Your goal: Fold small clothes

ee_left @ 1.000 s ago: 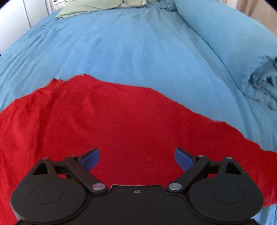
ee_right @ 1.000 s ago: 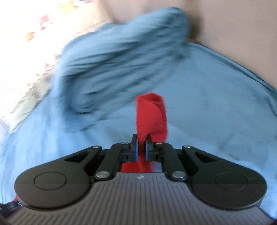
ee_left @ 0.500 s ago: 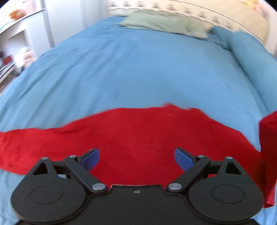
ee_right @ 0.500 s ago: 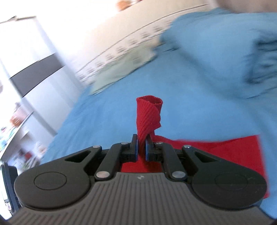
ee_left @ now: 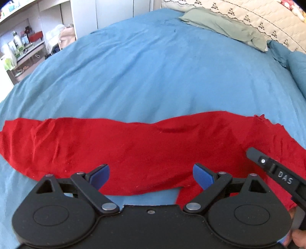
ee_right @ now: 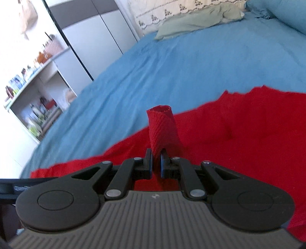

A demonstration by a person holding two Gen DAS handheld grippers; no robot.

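Note:
A red garment (ee_left: 145, 145) lies spread as a long band across the blue bedspread (ee_left: 153, 76). My left gripper (ee_left: 151, 175) hovers over its near edge, its blue pads wide apart and nothing between them. In the right wrist view my right gripper (ee_right: 156, 162) is shut on a ribbed red cuff (ee_right: 162, 126) of the same garment (ee_right: 239, 134), which stands up from the pinch. Part of the right gripper's finger (ee_left: 271, 168) shows at the right of the left wrist view, over the garment's right end.
A grey-green pillow (ee_left: 225, 26) lies at the head of the bed by a patterned headboard (ee_left: 248, 13). A folded blue duvet (ee_left: 298, 67) sits at the right. Shelves with bottles (ee_left: 17, 47) and white wardrobe doors (ee_right: 91, 44) stand past the bed's left edge.
Both hands have swept sideways across the bed, and both views have swung toward the shelves. The right gripper kept its hold on the red cuff. The garment now lies as a narrower band.

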